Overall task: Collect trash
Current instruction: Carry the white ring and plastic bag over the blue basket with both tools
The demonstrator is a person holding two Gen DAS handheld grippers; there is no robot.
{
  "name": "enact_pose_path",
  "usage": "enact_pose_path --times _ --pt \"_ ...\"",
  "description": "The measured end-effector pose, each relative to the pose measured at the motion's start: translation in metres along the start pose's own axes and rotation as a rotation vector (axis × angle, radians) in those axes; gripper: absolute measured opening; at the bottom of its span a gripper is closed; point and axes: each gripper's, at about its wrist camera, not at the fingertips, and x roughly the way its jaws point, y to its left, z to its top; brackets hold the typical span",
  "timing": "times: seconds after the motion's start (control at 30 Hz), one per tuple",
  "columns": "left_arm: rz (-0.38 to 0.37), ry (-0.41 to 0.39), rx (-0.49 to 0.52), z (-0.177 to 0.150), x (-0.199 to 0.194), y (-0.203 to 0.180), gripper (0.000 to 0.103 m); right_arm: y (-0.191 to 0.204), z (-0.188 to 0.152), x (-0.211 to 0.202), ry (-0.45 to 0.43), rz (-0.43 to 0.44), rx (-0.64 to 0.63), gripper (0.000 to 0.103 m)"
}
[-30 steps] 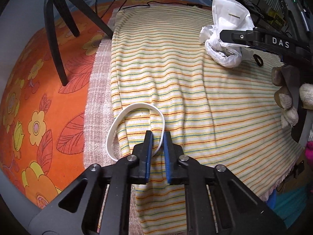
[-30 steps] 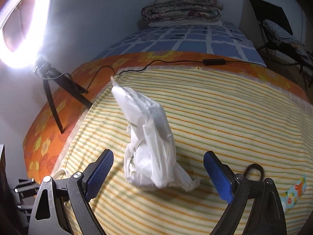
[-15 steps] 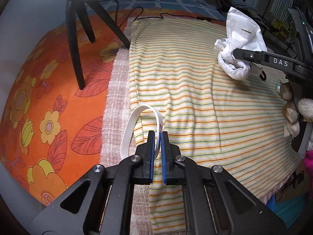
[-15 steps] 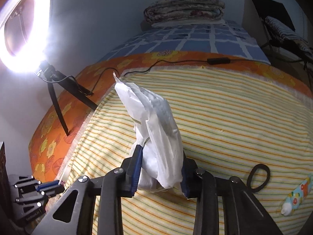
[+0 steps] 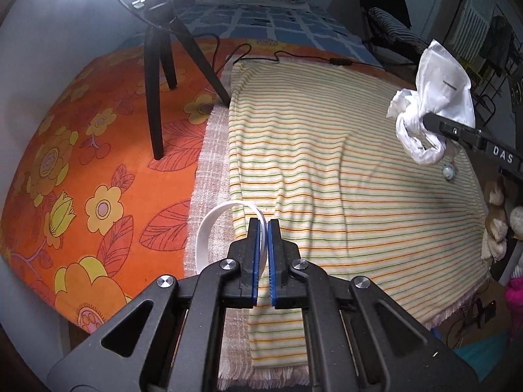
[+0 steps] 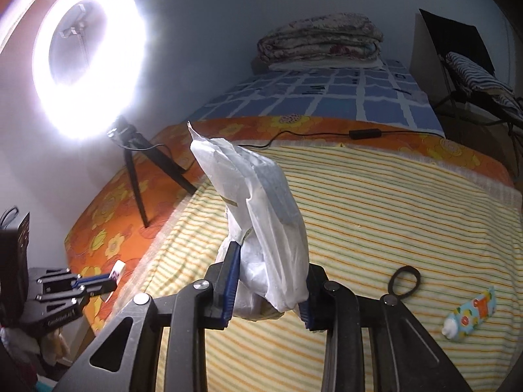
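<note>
Pickup step: my left claw [image 5: 264, 228] is pinching white strap [image 5: 209, 228] shut, right claw [image 6: 266, 281] clamping white bag [image 6: 261, 202]; next needs a bin.

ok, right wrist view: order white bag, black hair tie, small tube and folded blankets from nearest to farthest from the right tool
1. White bag: clamped in the right tool, centre.
2. Black hair tie: on the striped cloth, just right of the tool.
3. Small tube: farther right, near the cloth's edge.
4. Folded blankets: far end of the bed, top of view.
</note>
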Motion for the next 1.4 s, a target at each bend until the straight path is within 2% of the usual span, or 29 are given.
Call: enact_pose_path --times 0.3,0.7,1.07,1.4 --pt "-0.053 -0.045 0.044 -0.017 -0.039 -0.033 0.002 0.007 -0.032 -0.053 0.003 0.038 -0.020 0.031" --pt "-0.151 -0.038 0.140 -0.071 -0.072 -0.099 0.002 0.011 -0.106 -0.131 0.042 0.038 -0.052 0.031" --pt "-0.216 0.043 0.197 -0.137 -0.069 -0.143 0.002 0.017 -0.183 -0.169 0.103 0.034 -0.057 0.031" --pt "-0.231 0.132 0.211 -0.189 -0.055 -0.152 0.002 0.028 -0.243 -0.165 0.196 0.063 -0.047 0.034"
